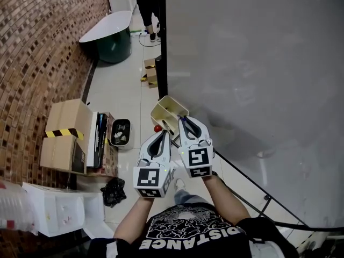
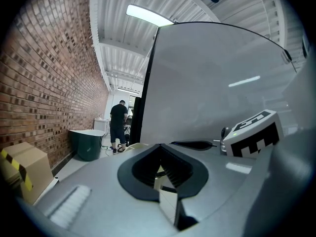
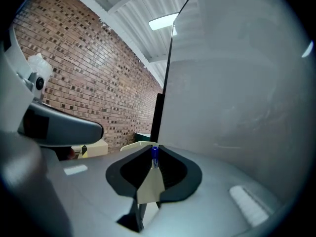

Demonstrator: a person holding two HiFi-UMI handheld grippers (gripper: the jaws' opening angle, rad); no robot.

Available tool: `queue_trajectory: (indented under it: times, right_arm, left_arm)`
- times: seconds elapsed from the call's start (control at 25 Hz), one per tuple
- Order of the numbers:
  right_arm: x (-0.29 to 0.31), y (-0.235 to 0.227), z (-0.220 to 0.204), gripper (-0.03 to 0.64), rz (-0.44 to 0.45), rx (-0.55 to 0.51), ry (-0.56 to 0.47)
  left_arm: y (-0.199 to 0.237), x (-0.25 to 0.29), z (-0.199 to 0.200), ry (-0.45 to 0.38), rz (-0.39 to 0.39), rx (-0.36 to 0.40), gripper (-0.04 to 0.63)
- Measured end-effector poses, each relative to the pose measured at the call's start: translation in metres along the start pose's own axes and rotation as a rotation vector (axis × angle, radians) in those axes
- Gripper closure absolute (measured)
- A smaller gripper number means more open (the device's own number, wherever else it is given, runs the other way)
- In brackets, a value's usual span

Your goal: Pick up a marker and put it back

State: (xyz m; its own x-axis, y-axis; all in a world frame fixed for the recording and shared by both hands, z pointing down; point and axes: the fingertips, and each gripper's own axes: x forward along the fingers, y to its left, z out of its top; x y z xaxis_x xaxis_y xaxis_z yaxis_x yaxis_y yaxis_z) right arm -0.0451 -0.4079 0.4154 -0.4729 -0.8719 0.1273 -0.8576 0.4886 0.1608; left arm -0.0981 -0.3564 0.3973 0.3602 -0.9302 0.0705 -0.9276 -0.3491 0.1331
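Note:
My right gripper point(image 1: 185, 123) point(image 3: 154, 163) is shut on a blue marker point(image 3: 155, 155), whose tip pokes out past the jaws. It hangs just this side of a cream marker holder point(image 1: 169, 110) point(image 3: 136, 145) fixed at the lower edge of the big whiteboard point(image 1: 252, 63). A small red thing point(image 1: 157, 128) sits by the holder. My left gripper point(image 1: 160, 137) point(image 2: 161, 169) is held close beside the right one, to its left. Its jaws are together with nothing between them.
A brick wall runs along the left. On the floor lie cardboard boxes point(image 1: 64, 136), a small bin point(image 1: 120, 132), a black bag point(image 1: 113, 191) and a white box point(image 1: 54, 211). Further back stand a dark green tub point(image 1: 114, 39) and a person point(image 2: 118, 125).

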Motion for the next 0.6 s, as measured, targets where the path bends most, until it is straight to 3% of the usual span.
queue_trajectory:
  times: [0.6]
  right_arm:
    - [0.010,0.004,-0.014,0.581,0.006,-0.025,0.013]
  left_arm:
    - [0.007,0.006,-0.004,0.007,0.014,-0.006,0.589]
